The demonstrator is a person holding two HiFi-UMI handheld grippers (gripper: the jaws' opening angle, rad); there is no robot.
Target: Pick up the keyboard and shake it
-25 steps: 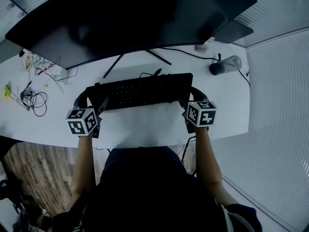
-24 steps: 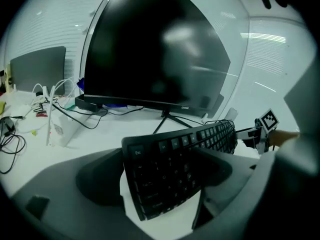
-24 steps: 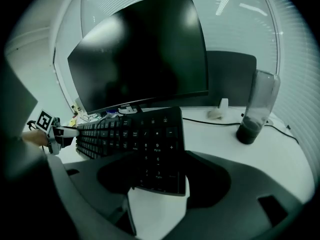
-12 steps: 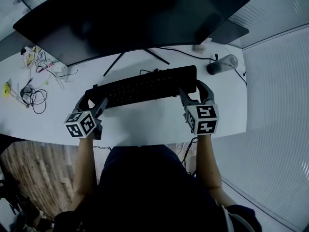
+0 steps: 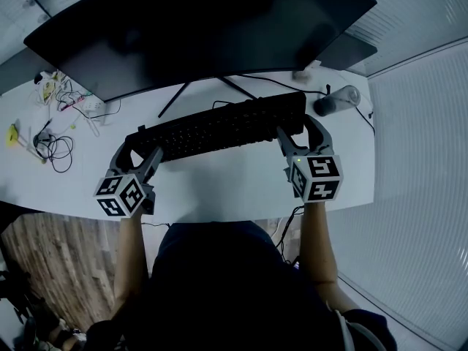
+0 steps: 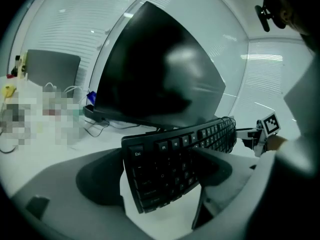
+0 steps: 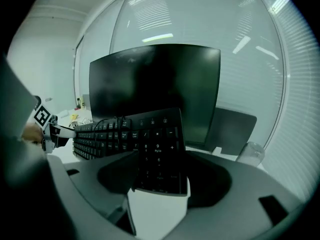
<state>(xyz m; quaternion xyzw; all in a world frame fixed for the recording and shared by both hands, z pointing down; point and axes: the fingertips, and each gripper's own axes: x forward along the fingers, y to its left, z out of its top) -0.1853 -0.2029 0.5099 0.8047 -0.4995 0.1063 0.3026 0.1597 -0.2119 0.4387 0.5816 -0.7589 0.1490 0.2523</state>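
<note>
1. We hold the keyboard (image 5: 219, 126) by its two short ends, one gripper on each end, over the white desk (image 5: 219, 189).
2. Left gripper (image 5: 140, 152): the jaws are closed narrow on the left end of the keyboard. In the left gripper view the Esc corner and the first function keys sit between them. One jaw lies on the key face and the other sits against the opposite side.
3. Right gripper (image 5: 298, 131): the jaws are likewise clamped on the right end. In the right gripper view the number pad fills the gap, with one jaw over the keys and the other at the outer edge.
4. In the head view the keyboard lies slanted. Its right end is farther from us, close to the monitor stand, and its left end is nearer to us.
5. We cannot settle from these views whether the keyboard is clear of the desk or resting on it.
6. A large dark monitor (image 5: 197, 28) stands just behind the keyboard, screen off.
7. A clear bottle (image 5: 340, 97) sits near the right end of the desk, apart from the keyboard.
8. A tangle of cables (image 5: 51, 148) lies at the far left of the desk, well apart from the left gripper.
</note>
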